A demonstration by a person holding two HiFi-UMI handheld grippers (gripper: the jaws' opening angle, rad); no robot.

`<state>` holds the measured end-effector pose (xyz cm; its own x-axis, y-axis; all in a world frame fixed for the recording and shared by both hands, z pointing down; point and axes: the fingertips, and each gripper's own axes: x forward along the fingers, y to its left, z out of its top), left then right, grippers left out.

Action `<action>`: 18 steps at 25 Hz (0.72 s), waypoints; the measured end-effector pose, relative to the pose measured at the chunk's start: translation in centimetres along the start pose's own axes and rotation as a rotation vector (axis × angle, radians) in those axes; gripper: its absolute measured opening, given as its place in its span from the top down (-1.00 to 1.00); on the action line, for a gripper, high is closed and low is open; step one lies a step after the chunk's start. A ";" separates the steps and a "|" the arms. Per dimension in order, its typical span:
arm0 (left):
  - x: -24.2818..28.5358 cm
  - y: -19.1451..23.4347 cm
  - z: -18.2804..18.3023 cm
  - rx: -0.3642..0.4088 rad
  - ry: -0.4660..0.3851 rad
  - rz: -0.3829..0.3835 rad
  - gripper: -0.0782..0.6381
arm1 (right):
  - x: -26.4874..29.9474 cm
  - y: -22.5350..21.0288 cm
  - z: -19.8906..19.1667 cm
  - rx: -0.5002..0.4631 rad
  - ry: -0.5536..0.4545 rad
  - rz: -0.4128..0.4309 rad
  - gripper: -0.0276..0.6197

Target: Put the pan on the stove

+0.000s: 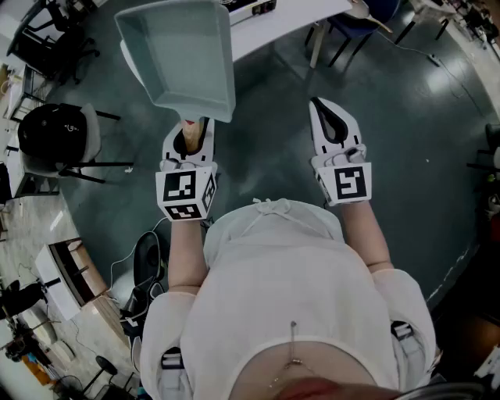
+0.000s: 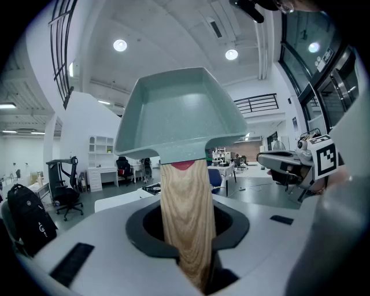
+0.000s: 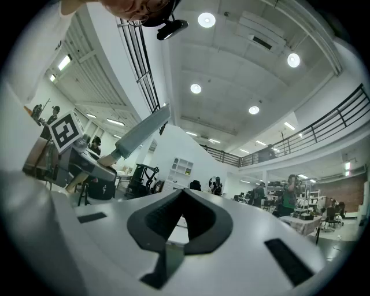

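**Head view first: pan (image 1: 183,55) held in the air by the left claw (image 1: 191,131)**

Head view: the pale green, square pan hangs above the dark floor (image 1: 273,133), out in front of the person, with its open side facing the camera. Its wooden handle (image 1: 193,139) runs back into the left claw, which is clenched on it. The right claw (image 1: 322,108) is held near it and apart from the pan, with its jaws closed together and nothing in them. Each claw carries a marker cube (image 1: 186,195) at its rear. A chair (image 1: 90,141) with a black backpack (image 1: 51,129) stands off to the left. A white table (image 1: 273,23) lies beyond the pan.

Left gripper view: the wooden handle (image 2: 186,219) fills the gap between the two jaws, and both press on it. The pan (image 2: 182,110) rises ahead of the claw, tilted so that its inside shows. The marker cube (image 2: 324,157) of the other claw shows at the right edge.

Right gripper view: the jaws of the right claw (image 3: 176,219) meet at their tips and hold nothing. The pan (image 3: 141,133) shows edge-on at the upper left, well clear of these jaws. A marker cube (image 3: 65,130) sits just left of it.
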<state>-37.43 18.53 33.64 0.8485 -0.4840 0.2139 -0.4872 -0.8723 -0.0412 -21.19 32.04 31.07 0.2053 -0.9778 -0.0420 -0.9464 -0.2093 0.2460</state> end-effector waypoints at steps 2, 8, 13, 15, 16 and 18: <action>0.1 0.0 -0.1 0.006 0.003 0.000 0.48 | 0.1 0.0 0.1 0.004 -0.006 -0.004 0.91; 0.7 0.2 0.1 0.010 0.008 -0.007 0.48 | 0.7 0.0 0.2 0.005 -0.005 -0.004 0.91; 1.3 0.7 0.0 0.001 0.004 -0.013 0.48 | 1.4 -0.2 0.1 0.011 -0.045 0.000 0.91; 1.7 0.7 -0.2 -0.006 0.006 -0.015 0.48 | 1.6 -0.6 -0.1 0.015 -0.058 -0.008 0.90; 1.9 0.7 -0.3 -0.009 0.009 -0.015 0.48 | 1.7 -0.9 -0.3 0.016 -0.056 -0.011 0.90; 2.4 0.9 -0.5 -0.012 0.018 -0.012 0.48 | 2.3 -1.2 -0.9 0.014 -0.042 -0.011 0.90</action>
<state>-35.93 16.57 34.63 0.8508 -0.4717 0.2317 -0.4792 -0.8773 -0.0265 -19.39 30.04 31.54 0.2051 -0.9750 -0.0857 -0.9477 -0.2198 0.2316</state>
